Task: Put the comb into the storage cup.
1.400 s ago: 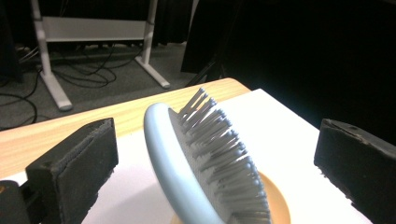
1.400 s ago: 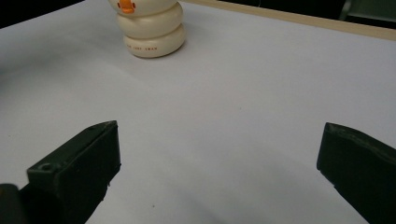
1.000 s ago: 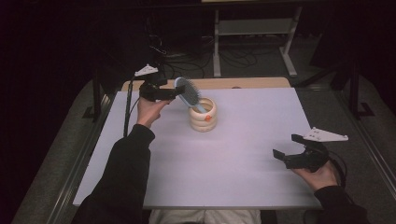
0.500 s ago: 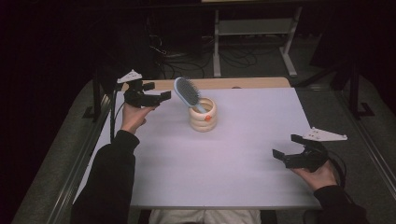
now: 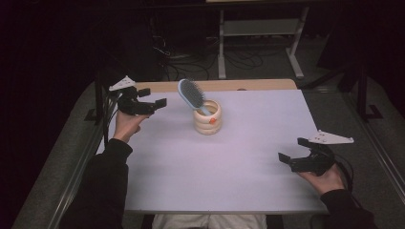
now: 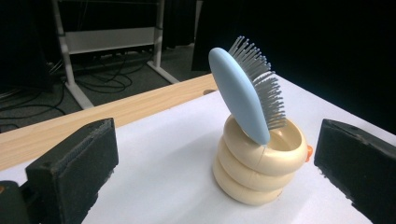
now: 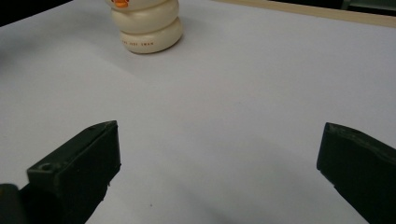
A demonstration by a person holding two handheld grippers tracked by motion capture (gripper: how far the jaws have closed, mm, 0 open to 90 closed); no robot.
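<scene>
Cream cup, ribbed in three stacked rings, stands upright on the white sheet toward the far side of the table, a little left of centre. A blue brush sits in it handle-down, head tilted up and to the left in the high view, its lower edge leaning on the cup's rim. In the left gripper view the brush shows its smooth blue back on the left and its pale bristles on the right, above the cup; a small orange mark sits on the cup's side. Left gripper is held above the table's far left edge, near the cup but apart from it, jaws wide and holding nothing; they point toward the cup, which sits between them in that gripper's own view. Right gripper rests low at the near right of the sheet, well apart from the cup, jaws wide, nothing between them but bare sheet. Its own view catches the lower part of the cup at top left, with the orange mark and a line of small print near the base, too small to read. A strip of bare wood runs along the far edge beyond the sheet.
</scene>
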